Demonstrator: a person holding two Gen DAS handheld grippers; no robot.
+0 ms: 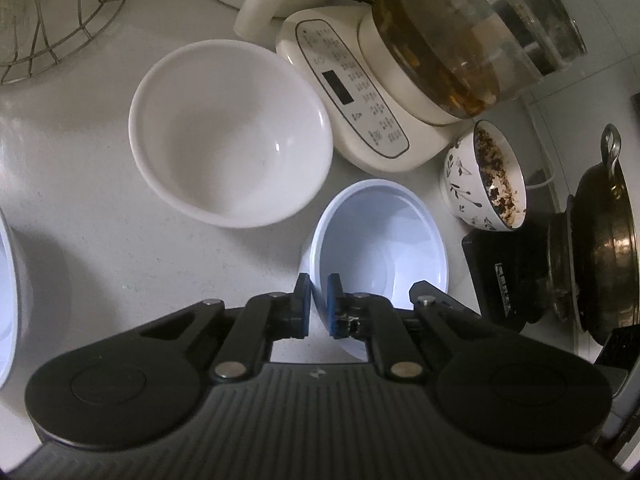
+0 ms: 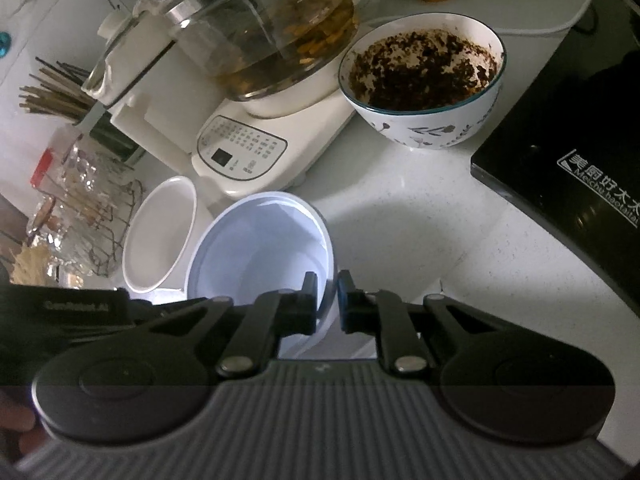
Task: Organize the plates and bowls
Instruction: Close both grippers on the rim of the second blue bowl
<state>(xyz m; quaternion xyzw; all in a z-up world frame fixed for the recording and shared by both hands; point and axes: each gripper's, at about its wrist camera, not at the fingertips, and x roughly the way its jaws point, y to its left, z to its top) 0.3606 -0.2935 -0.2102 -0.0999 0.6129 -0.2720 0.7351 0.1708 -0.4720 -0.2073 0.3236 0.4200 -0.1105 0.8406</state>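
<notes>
Both grippers clamp one pale bowl; cooktop reads "Meicha haotaitai".

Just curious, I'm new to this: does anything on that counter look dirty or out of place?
Yes. The patterned bowl beside the kettle base is crusted with dark residue inside, while the pale blue bowl looks clean.

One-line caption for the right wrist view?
Right gripper shut on the rim of the bluish-white bowl, beside a white bowl and glass kettle.
</notes>
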